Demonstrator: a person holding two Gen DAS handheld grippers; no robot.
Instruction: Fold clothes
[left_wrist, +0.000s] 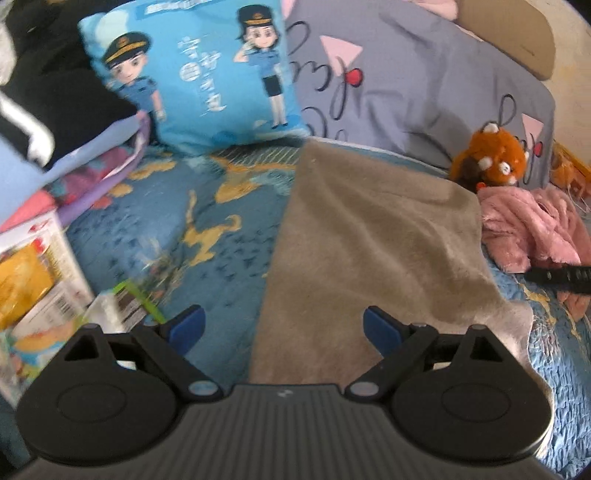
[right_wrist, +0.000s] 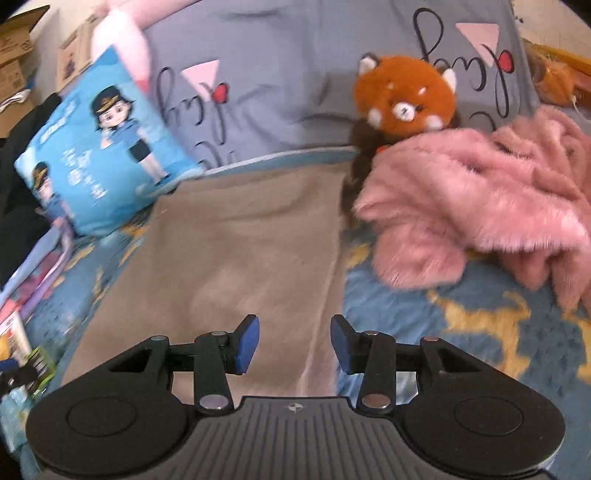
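The bed (left_wrist: 207, 236), under a blue quilted cover with yellow animal prints, carries a taupe fleece garment (left_wrist: 373, 240) lying flat in a long folded strip from six towards twelve o'clock. A pink fluffy garment (right_wrist: 476, 195) lies heaped at two o'clock, near an orange plush red panda (right_wrist: 402, 96). The left gripper (left_wrist: 283, 326) hangs with fingers wide apart and empty; the right gripper (right_wrist: 294, 341) stands part-open, holding nothing. One fold looks done. Next, likely, both must pinch the near edge and carry it to the far end.
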